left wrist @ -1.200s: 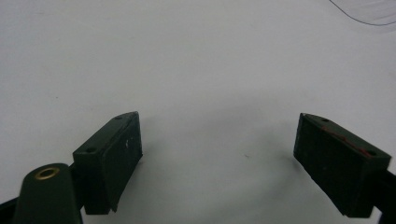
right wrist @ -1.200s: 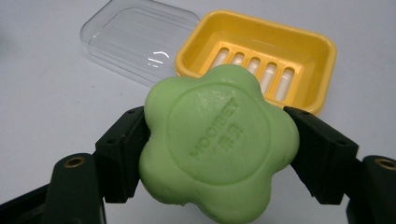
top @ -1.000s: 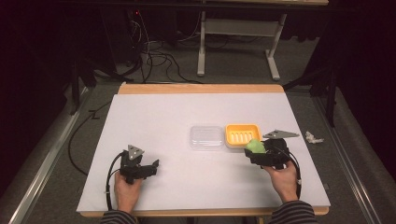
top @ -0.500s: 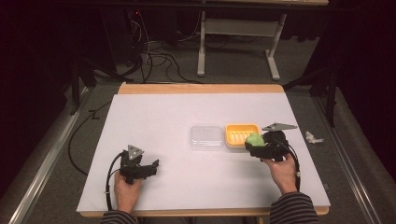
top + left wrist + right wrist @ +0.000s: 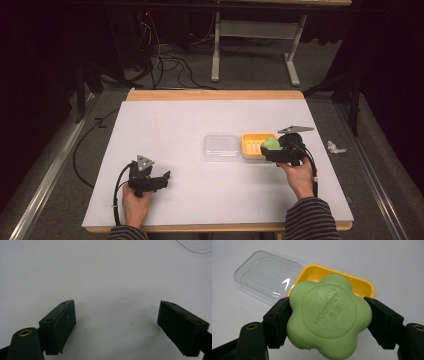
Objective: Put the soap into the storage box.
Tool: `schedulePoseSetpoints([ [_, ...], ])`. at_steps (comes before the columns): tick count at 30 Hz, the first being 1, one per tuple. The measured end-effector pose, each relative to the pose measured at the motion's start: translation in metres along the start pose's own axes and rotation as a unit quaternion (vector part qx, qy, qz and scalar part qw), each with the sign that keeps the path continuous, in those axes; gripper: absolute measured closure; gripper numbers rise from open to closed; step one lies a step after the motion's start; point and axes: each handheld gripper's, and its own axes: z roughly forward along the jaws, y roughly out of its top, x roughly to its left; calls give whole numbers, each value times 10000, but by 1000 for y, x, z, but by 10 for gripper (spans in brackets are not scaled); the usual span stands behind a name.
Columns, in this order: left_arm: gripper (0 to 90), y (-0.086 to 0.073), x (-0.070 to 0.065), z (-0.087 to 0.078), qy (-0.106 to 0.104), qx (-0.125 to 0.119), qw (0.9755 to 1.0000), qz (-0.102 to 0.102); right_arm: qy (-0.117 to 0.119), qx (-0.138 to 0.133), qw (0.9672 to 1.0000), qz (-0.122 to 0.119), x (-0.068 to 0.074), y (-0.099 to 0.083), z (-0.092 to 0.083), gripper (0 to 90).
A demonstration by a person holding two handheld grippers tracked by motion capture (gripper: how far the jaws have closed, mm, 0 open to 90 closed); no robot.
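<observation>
A green flower-shaped soap [image 5: 328,316] sits clamped between the jaws of my right gripper [image 5: 276,150], held over the right end of a yellow soap dish [image 5: 254,145]. The soap [image 5: 271,144] shows as a green lump at the dish's right rim in the high view. The dish [image 5: 322,272] lies just beyond the soap in the right gripper view. A clear plastic lid [image 5: 221,147] rests flat on the table, touching the dish's left side. My left gripper [image 5: 161,181] stands open near the front left of the table, its jaws wide apart over bare white surface [image 5: 115,277].
The white tabletop [image 5: 190,125] has a wooden back edge [image 5: 215,94]. A crumpled white scrap [image 5: 335,147] lies on the floor to the right of the table. Cables [image 5: 165,65] and a metal stand [image 5: 255,45] are on the floor behind.
My right gripper has carried the green soap away from the front edge and slightly left, bringing it over the yellow dish. The left gripper has stayed where it was.
</observation>
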Motion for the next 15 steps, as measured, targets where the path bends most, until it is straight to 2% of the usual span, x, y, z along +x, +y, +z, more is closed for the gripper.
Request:
schedulePoseSetpoints([
  [15, 159, 0, 0, 0, -10, -21, 10000, -24, -67, 148, 9999, 59, -3, 14, 20, 271],
])
